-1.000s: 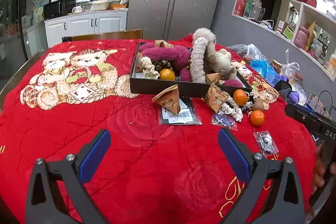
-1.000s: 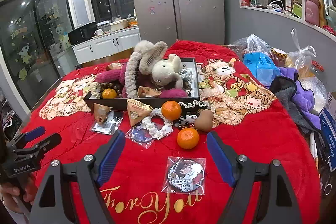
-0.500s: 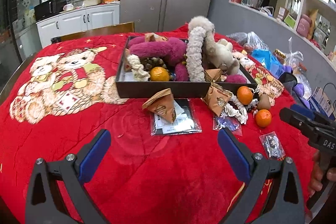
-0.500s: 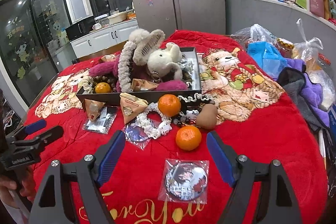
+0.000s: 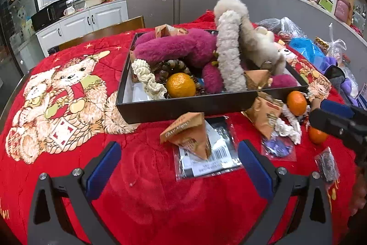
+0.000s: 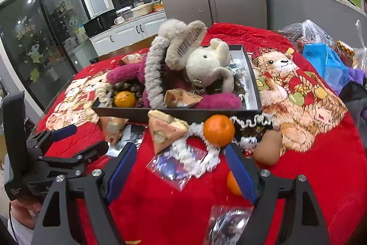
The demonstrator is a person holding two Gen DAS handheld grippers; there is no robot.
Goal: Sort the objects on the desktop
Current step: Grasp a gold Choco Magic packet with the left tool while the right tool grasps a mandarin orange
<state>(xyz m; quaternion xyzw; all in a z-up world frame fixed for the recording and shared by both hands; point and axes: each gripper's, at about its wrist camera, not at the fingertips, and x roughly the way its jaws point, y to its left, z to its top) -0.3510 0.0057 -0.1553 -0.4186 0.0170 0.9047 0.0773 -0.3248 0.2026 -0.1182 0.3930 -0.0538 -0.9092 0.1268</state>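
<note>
Both grippers wide and empty: we line our left gripper (image 5: pixel 179 161) on the tan pyramid-shaped paper packet (image 5: pixel 187 133) just before the black shallow tray (image 5: pixel 183 106), right gripper (image 6: pixel 181 164) over the white crocheted scrunchie (image 6: pixel 195 153); we close low and squarely.

fuzzy red cloth blanket (image 5: pixel 149 187), matt black tray (image 5: pixel 183 107), glossy plastic sleeve (image 5: pixel 213 153).

Left tool (image 5: pixel 179 160) and right tool (image 6: pixel 181 167) both hang with jaws spread wide, empty, pointing toward twelve o'clock.
</note>
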